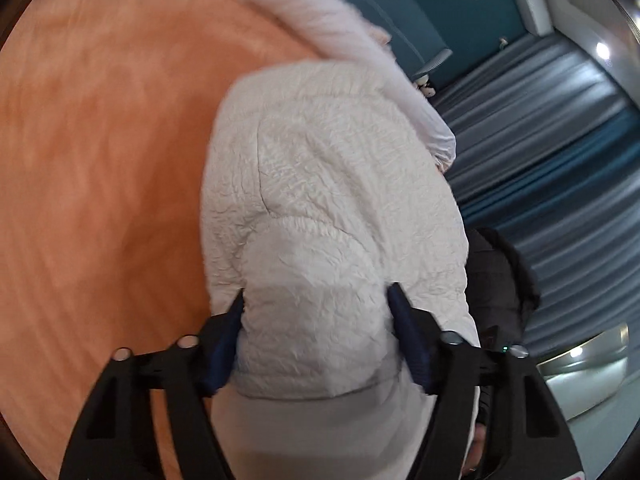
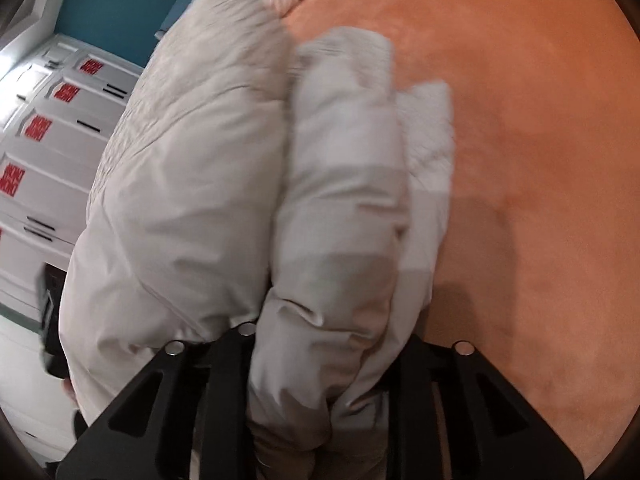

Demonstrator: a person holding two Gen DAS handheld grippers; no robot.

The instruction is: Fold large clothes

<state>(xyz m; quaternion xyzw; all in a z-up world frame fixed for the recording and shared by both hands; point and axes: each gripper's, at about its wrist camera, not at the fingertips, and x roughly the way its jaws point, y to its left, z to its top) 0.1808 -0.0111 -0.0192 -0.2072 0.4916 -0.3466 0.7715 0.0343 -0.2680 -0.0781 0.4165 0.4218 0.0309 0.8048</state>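
A white puffer jacket (image 1: 320,180) lies bunched on an orange bed cover (image 1: 100,160). In the left wrist view my left gripper (image 1: 318,300) straddles a thick puffy fold of it. Both blue pads (image 1: 404,332) press into the fabric, which narrows between them. In the right wrist view the jacket (image 2: 180,200) hangs in long padded rolls over the orange cover (image 2: 540,160). My right gripper (image 2: 320,360) is shut on a narrow gathered fold, and the fabric hides its fingertips.
A white fluffy blanket (image 1: 320,12) lies at the far end of the bed. Grey-blue curtains (image 1: 540,120) and a teal wall stand beyond the bed's edge. A person's black sleeve (image 1: 496,280) is beside the jacket. White cabinets with red labels (image 2: 48,128) stand at the left.
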